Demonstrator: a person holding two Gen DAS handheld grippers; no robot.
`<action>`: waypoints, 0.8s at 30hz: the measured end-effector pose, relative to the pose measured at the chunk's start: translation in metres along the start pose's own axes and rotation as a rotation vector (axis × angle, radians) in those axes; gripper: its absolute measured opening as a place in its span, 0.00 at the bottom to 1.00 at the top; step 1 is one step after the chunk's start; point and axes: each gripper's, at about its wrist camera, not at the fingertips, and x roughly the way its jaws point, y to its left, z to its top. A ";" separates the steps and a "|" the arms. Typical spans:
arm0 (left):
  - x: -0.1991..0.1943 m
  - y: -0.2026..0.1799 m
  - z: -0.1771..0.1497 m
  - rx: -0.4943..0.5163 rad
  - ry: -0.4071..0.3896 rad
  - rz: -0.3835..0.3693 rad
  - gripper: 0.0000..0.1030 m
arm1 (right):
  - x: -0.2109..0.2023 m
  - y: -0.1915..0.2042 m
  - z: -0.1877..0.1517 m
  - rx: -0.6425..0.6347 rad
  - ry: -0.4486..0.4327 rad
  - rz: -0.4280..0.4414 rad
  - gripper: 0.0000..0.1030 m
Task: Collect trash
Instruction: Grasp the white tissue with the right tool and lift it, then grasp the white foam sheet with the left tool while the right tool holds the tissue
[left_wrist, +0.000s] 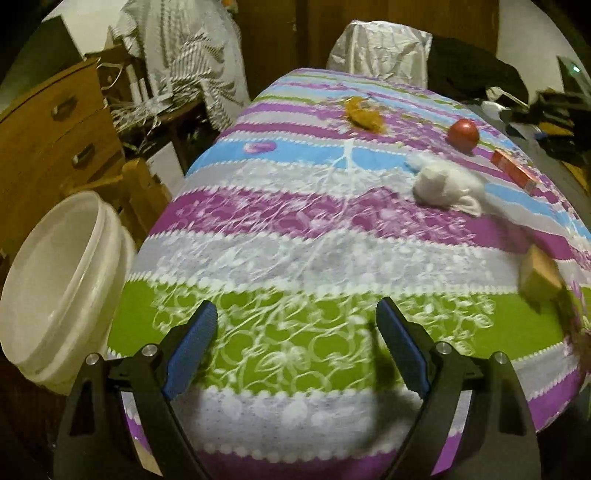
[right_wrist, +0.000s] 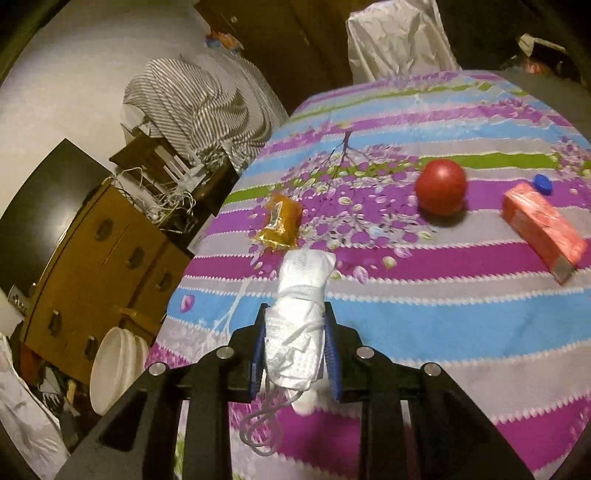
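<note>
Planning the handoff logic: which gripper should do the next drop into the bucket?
Right. The right gripper is already shut on the white wad. The left gripper is open and holds nothing, though the bucket sits on its side.

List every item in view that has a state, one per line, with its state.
Left tongs: open, holding nothing.
Right tongs: shut on the white bundle.
White bundle: wadded, strings dangling, clamped between the pads.
White bucket: beside the table, lid off.
Orange wrapper: crumpled, flat on the cloth.
Red ball: resting on the cloth.
Red box: lying on its side.
Blue cap: loose on the cloth.
</note>
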 end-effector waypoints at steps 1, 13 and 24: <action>0.000 -0.005 0.005 0.009 0.002 -0.023 0.82 | -0.009 -0.002 -0.007 -0.003 -0.006 0.002 0.28; 0.018 -0.091 0.068 0.165 -0.046 -0.200 0.87 | -0.108 -0.048 -0.129 0.060 -0.057 -0.028 0.28; 0.087 -0.161 0.148 0.233 0.079 -0.264 0.94 | -0.123 -0.083 -0.165 0.159 -0.082 0.031 0.28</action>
